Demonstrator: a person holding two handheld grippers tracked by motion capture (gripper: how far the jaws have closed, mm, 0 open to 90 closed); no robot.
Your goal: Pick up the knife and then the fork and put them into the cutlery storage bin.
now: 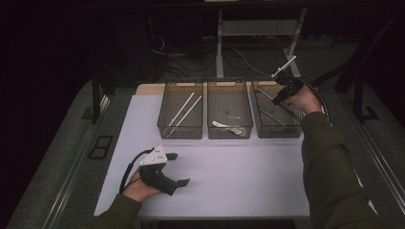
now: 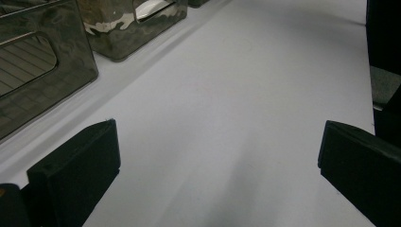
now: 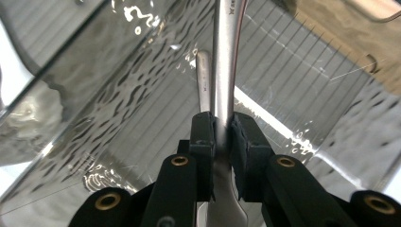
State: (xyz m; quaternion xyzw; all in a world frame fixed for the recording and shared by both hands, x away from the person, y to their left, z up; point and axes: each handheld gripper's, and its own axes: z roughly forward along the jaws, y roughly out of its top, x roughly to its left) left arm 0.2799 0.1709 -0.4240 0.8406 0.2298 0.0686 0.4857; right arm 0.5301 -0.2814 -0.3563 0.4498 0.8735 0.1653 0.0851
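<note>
Holding metal utensil [image 3: 222,61] pinched in right gripper [image 3: 222,130] fingers, long axis pointing into right bin [image 1: 286,130] below. Left gripper [image 2: 217,161] fingers wide, idle on table [image 1: 229,176].

Dim room, bright table [image 1: 229,176]; glare on bins [image 3: 118,94]

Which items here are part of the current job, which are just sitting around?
In play:
- right gripper, shut on a metal utensil handle
- right bin, under that gripper, with other metal utensils

Idle:
- left gripper, open, resting on the table
- left bin with white sticks
- middle bin with white pieces
</note>
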